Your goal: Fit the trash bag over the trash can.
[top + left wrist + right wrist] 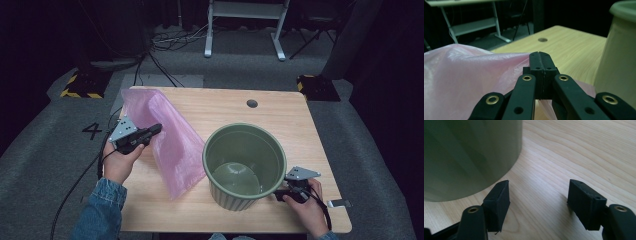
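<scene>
Left tool [154, 131] pinches the pink bag [170, 145] shut-jawed, lifting it toward the green bin [244, 165]; right tool [537, 202] gapes empty beside it.

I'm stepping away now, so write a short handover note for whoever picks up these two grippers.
Left gripper: shut on the pink plastic bag, holding its edge up left of the green bin.
Right gripper: open, low on the table beside the bin's base, holding nothing.
Done: bag picked up.
Left: the bin is empty and unlined; probably open the bag and fit it into the bin.
</scene>
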A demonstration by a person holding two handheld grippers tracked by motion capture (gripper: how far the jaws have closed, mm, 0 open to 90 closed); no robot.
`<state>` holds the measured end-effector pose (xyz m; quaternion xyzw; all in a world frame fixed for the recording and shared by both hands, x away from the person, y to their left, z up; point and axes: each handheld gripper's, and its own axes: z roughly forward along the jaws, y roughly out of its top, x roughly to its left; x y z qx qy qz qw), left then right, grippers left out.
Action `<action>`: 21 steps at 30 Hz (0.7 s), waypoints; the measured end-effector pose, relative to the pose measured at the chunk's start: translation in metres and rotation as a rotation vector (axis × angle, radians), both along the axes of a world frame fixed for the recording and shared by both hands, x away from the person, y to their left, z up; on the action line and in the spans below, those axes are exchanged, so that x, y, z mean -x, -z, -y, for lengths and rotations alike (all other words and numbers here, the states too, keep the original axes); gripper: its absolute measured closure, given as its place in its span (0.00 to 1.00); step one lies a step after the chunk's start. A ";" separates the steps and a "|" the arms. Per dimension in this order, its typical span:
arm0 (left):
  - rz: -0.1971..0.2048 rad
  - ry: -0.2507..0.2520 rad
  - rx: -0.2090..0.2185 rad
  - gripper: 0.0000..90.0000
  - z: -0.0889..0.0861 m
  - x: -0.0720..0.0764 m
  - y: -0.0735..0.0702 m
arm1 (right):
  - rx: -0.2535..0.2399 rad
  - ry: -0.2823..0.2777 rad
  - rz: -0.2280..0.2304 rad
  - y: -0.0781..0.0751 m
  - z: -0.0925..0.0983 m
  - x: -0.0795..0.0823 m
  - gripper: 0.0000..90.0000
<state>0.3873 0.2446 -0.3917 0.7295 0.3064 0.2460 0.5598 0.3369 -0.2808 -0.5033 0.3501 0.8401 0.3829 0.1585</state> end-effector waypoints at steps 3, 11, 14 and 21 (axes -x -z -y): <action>0.017 0.007 0.007 1.00 0.000 0.004 -0.007 | 0.001 -0.028 0.001 0.000 -0.006 0.000 0.38; 0.050 0.011 0.021 1.00 -0.003 0.009 -0.023 | 0.003 -0.045 0.005 0.000 -0.018 0.001 0.38; 0.060 0.000 -0.001 1.00 -0.004 0.006 -0.032 | 0.005 -0.064 0.007 0.000 -0.025 0.001 0.38; 0.086 0.012 0.000 1.00 -0.004 0.003 -0.052 | 0.003 -0.094 0.004 0.000 -0.031 0.001 0.38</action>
